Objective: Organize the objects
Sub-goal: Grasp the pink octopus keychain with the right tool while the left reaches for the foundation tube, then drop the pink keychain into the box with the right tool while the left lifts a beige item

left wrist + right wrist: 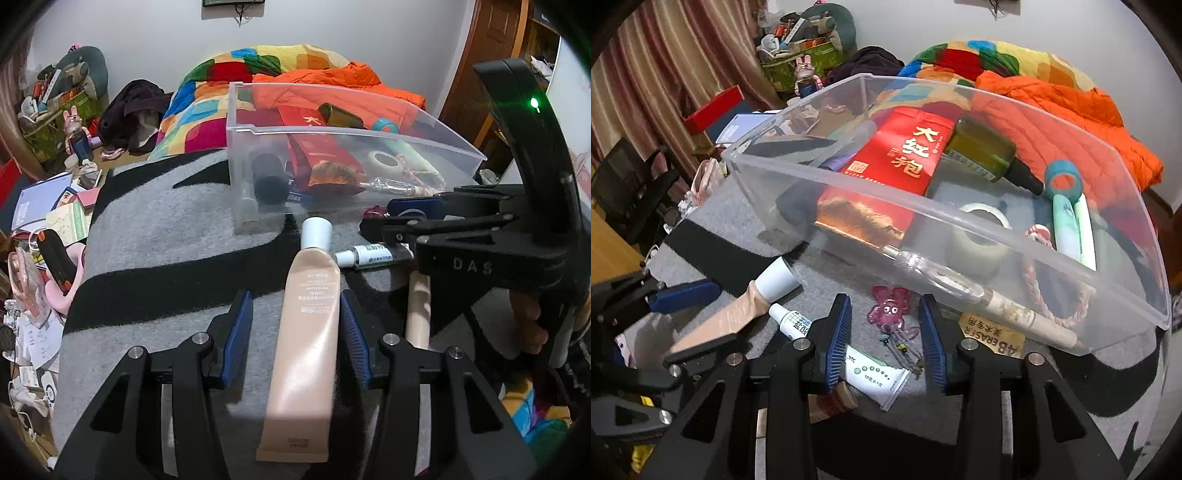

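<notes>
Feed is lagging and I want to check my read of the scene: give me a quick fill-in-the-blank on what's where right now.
1. The peach tube between the left claw pads has a ____ cap.
2. The red tea packet lies inside the clear ____.
3. The pink bunny charm lies ____ the bin, on the blanket.
4. The right claw hovers over a small white ____.

Missing: white; bin; outside; tube

A plain white wall (147, 33) is seen at the back, with a wooden door (491, 48) at its right. Striped curtains (665, 55) are hung on the left, beside a black chair (631, 184). The bed is covered by a grey and black blanket (155, 229) and a multicoloured quilt (258, 62).
</notes>
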A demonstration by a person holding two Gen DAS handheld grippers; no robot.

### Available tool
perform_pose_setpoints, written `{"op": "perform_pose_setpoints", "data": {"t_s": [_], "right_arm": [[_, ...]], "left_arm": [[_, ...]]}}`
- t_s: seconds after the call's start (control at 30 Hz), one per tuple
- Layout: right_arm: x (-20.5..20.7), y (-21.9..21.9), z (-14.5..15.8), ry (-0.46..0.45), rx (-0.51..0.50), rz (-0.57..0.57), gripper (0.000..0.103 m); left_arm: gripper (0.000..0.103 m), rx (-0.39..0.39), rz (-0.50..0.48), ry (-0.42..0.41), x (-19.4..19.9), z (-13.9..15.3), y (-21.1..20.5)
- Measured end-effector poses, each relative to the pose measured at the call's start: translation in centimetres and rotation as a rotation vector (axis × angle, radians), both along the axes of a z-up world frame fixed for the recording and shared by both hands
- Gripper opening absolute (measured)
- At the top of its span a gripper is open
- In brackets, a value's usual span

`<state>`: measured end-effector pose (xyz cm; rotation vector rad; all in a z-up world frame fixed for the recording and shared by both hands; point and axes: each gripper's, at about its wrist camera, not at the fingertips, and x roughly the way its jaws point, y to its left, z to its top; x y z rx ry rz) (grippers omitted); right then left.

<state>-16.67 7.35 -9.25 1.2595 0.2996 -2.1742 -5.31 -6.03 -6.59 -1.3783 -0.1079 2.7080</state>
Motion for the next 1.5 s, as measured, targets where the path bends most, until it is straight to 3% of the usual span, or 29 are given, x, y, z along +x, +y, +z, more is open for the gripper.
{"op": "perform_pose_setpoints", "data": {"t_s": [0.1,0.17,0.43,0.6,0.67,0.8,1.03,1.5], "right_arm": [[0.2,-0.3,-0.3,0.025,0.021,0.008,0.033],[0.2,-0.3,-0.4,0.028,0.022,0.016,0.022],[1.1,0.9,0.6,0.011,-0.035,0.033,0.022],[2.2,1.4,1.8,0.02,-0.078,0.039,0.022],[2.5,1.6,2.3,0.028,-0.09,0.039,0.022],[3.0,2.2,3.4,0.043,-0.118,0.033,0.022],[3.1,3.7,5.4,0.081,-0.164,0.004,0.022],[0.4,5.8,8.3,0.152,-0.197,-0.092,0.022]], "left_arm": [[0.049,-0.004,-0.001,-0.004,-0.6,0.0,0.1],[0.049,-0.018,-0.006,-0.007,-1.2,-0.1,0.3],[0.049,-0.037,-0.025,-0.052,-3.5,-0.4,0.7],[0.038,-0.07,-0.033,-0.058,-3.9,-0.3,1.4],[0.028,-0.08,-0.036,-0.054,-4.0,-0.2,1.6],[0.026,-0.067,-0.014,-0.047,-4.2,-0.1,1.5],[0.017,-0.032,-0.003,-0.001,-2.9,1.4,1.2],[0.015,0.018,0.017,0.15,-1.3,6.8,0.3]]}}
